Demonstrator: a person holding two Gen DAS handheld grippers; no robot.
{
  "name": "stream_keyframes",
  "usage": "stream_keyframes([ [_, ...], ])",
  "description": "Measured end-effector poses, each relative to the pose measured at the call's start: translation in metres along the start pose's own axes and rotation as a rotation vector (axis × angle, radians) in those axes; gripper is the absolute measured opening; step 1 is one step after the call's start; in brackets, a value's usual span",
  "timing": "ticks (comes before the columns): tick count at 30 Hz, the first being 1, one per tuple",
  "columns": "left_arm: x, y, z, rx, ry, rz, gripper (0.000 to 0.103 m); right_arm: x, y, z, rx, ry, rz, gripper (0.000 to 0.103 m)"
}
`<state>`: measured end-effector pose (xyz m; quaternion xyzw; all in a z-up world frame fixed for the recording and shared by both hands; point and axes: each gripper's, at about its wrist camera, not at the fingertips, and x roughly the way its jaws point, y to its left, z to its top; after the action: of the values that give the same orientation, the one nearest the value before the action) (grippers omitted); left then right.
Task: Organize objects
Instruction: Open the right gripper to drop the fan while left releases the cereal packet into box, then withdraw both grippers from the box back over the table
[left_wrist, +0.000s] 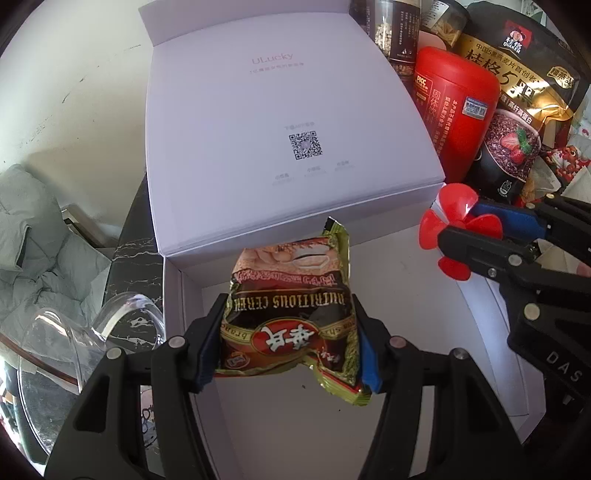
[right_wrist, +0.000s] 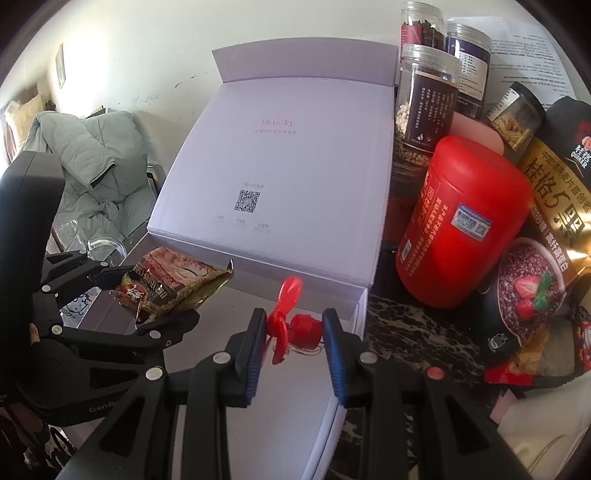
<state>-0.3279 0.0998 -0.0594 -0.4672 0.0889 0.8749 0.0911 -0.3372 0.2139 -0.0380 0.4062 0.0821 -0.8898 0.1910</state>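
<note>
We took the white box (left_wrist: 280, 122) as ref. Its lid stood open, tilted back toward the wall, w/ a QR code (left_wrist: 303, 145) printed on the inner face; the white tray floor (left_wrist: 424, 314) lay in front of the lid.

Right of the box, on the dark marbled tabletop (right_wrist: 413, 332), stood a red canister (right_wrist: 461, 221). Behind it, next to the box's rear right corner, were clear jars (right_wrist: 424, 99). Further right of the canister leaned a black-and-gold oat bag (right_wrist: 554, 206).

Left of the box sat a clear glass mug (left_wrist: 74, 339), w/ a grey-green padded jacket (right_wrist: 96, 158) beyond it.

Over the tray's left part, we held the left gripper (left_wrist: 288, 332) about half open, pads clamped on both sides of a cereal sachet (left_wrist: 291, 314). Sachet was above the floor; contact w/ the floor could not be determined.

Over the tray's right part, near the box's right wall, we held the right gripper (right_wrist: 295, 328) nearly closed on a small red fan (right_wrist: 295, 321), pads pressing blades (right_wrist: 284, 317) on one side and hub on the other.
</note>
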Motion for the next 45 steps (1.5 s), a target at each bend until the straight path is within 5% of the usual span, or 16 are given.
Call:
stream_keyframes([
  [12,0.002,0.004,0.000,-0.034,0.037,-0.031,0.060,0.004,0.004,0.000,0.013,0.032,0.001,0.032],
  [15,0.000,0.004,0.004,-0.037,0.034,-0.015,0.060,0.004,0.003,0.001,0.027,0.035,-0.015,0.050],
  [20,-0.005,0.001,0.007,-0.039,0.036,-0.009,0.061,-0.007,0.001,0.003,0.042,0.008,-0.026,0.052],
  [26,-0.023,-0.005,0.012,-0.031,-0.041,0.021,0.063,-0.028,0.005,0.008,0.020,-0.043,-0.059,0.053],
  [33,-0.044,-0.005,0.017,-0.036,-0.094,0.068,0.080,-0.051,0.007,0.010,0.023,-0.084,-0.071,0.054],
  [45,-0.097,0.010,0.010,-0.057,-0.154,0.043,0.081,-0.099,0.017,0.013,0.014,-0.152,-0.071,0.056],
])
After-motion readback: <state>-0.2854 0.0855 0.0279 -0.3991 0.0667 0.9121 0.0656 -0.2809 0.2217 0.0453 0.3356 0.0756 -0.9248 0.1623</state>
